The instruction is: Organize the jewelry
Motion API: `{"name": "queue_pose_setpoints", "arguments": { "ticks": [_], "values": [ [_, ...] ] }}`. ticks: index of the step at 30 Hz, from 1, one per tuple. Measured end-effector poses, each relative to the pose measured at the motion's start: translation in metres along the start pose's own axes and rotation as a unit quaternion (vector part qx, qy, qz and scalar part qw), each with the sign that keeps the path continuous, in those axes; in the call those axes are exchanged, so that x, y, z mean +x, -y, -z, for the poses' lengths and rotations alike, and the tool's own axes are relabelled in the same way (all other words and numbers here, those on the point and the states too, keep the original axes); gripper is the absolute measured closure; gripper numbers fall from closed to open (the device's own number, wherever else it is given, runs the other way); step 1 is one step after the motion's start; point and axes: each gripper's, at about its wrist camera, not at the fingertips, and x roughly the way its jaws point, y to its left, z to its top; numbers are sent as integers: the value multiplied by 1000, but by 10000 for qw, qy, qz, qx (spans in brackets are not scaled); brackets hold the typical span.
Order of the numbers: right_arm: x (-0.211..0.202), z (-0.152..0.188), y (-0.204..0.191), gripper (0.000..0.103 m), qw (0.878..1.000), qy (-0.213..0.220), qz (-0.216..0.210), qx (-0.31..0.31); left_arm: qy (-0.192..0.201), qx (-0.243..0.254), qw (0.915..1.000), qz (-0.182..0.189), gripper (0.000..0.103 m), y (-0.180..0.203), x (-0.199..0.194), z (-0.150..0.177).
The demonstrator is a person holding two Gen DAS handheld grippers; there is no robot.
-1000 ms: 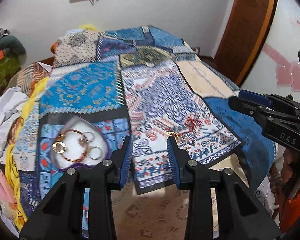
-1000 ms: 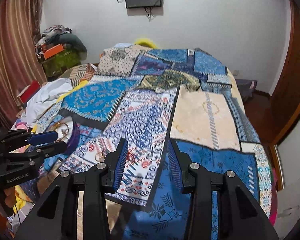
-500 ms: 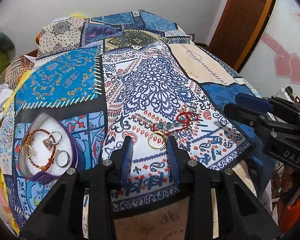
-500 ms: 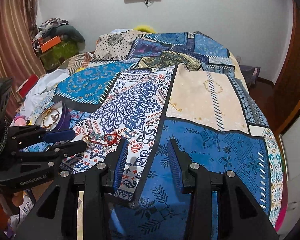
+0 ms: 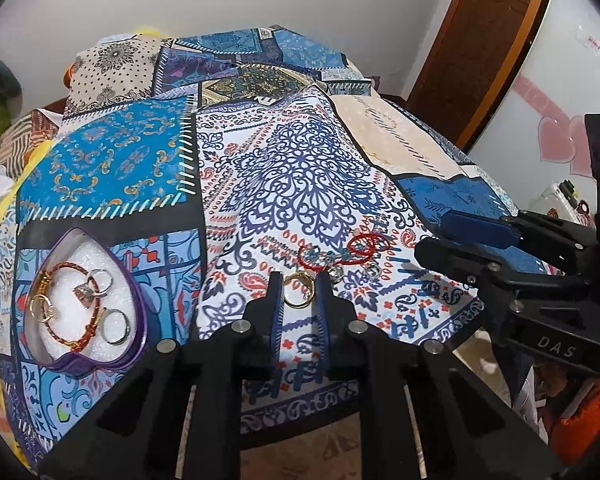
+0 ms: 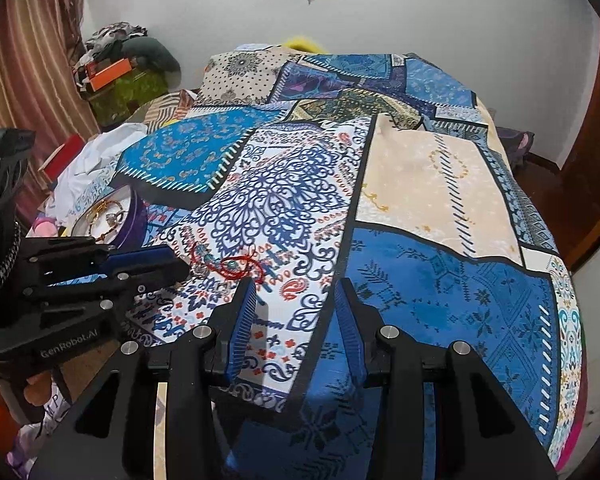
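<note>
Closing around a gold ring [image 5: 298, 290] at lower centre of the left wrist view, with the left gripper [image 5: 298, 300] set so its two blue ribbed pads flank the band on either side; cannot tell whether the pads already press it. Lying flat on the patchwork bedspread [image 5: 300, 176], thin, round and shiny. Just above it, tangled: a red cord bracelet [image 5: 360, 246] with small teal beads, plus two small silver pieces [image 5: 334, 274] beside the loops. At lower left of the same view, resting on the spread: a heart-shaped purple tin [image 5: 138, 320] lined with white foam, holding a red-and-gold braided bangle [image 5: 70, 304], silver rings [image 5: 116, 326] and a gold ring [image 5: 40, 306].

Entering from the right edge of that view, the right gripper [image 6: 296, 312], black with a blue pad; in its own view, unclenched and empty, jaws parted over the white-and-blue paisley panel, the red cord just above its left fingertip. Near the bottom of both views, the spread's edge dropping off to a tiled floor [image 5: 300, 452]. Open, flat cloth stretching across the upper half of the frames toward a white wall [image 6: 420, 12]; at upper right of the left view, a brown wooden door [image 5: 488, 36]. Smooth printed fabric, lightly wrinkled, with blue, cream and floral patches.
</note>
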Motion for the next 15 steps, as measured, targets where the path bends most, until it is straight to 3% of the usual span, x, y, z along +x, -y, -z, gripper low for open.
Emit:
{"name": "queue_pose_setpoints", "arguments": {
  "ticks": [1, 8, 15],
  "values": [
    [0, 0, -2, 66, 10000, 0, -47, -1, 7, -1, 10000, 5, 100, -1, -1, 0],
    [2, -2, -21, 66, 9998, 63, -139, -132, 171, -80, 9998, 45, 100, -10, -20, 5],
    [16, 0, -33, 68, 9992, -170, -283, -227, 333, -168, 9993, 87, 100, -19, -36, 12]
  ]
}}
